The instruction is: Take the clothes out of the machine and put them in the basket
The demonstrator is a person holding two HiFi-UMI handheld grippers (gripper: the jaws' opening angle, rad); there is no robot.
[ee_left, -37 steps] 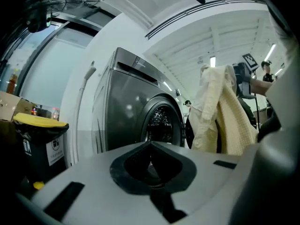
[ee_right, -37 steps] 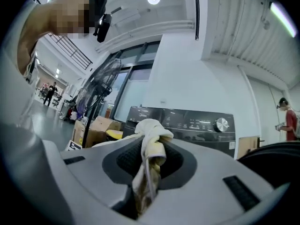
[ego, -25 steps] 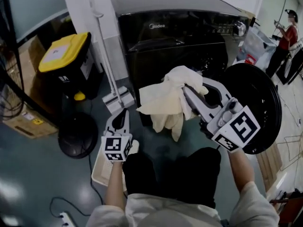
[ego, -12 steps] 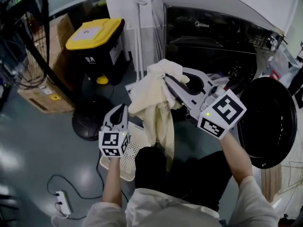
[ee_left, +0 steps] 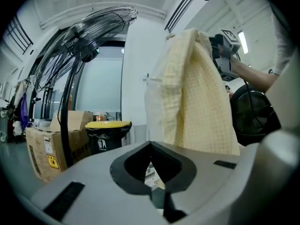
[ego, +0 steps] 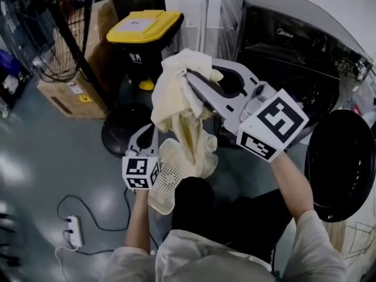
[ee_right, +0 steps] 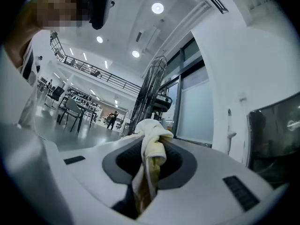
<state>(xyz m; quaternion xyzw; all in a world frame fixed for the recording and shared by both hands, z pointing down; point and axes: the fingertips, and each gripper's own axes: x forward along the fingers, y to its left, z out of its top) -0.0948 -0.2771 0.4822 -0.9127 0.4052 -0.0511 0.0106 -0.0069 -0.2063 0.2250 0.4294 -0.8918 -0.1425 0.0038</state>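
A pale yellow cloth [ego: 176, 104] hangs bunched from my right gripper [ego: 189, 75], which is shut on its upper fold. The cloth's lower end dangles just above the cream perforated basket [ego: 164, 184] on the floor. In the right gripper view the cloth [ee_right: 149, 125] is pinched between the jaws. My left gripper [ego: 151, 131] is beside the basket's left edge, its jaws closed together with nothing in them. The left gripper view shows the cloth [ee_left: 197, 93] hanging right in front. The black washing machine [ego: 294, 46] stands at the upper right with its round door [ego: 343, 157] swung open.
A black bin with a yellow lid [ego: 144, 28] stands behind the basket, and a floor fan's round base [ego: 117, 137] and cage [ego: 47, 34] are at the left. A cardboard box [ego: 70, 93] sits by the fan. A power strip [ego: 73, 231] and cable lie on the floor.
My right gripper has carried the cloth leftward, away from the machine's opening and over the basket. My left gripper has shifted left beside the basket. The view has swung left.
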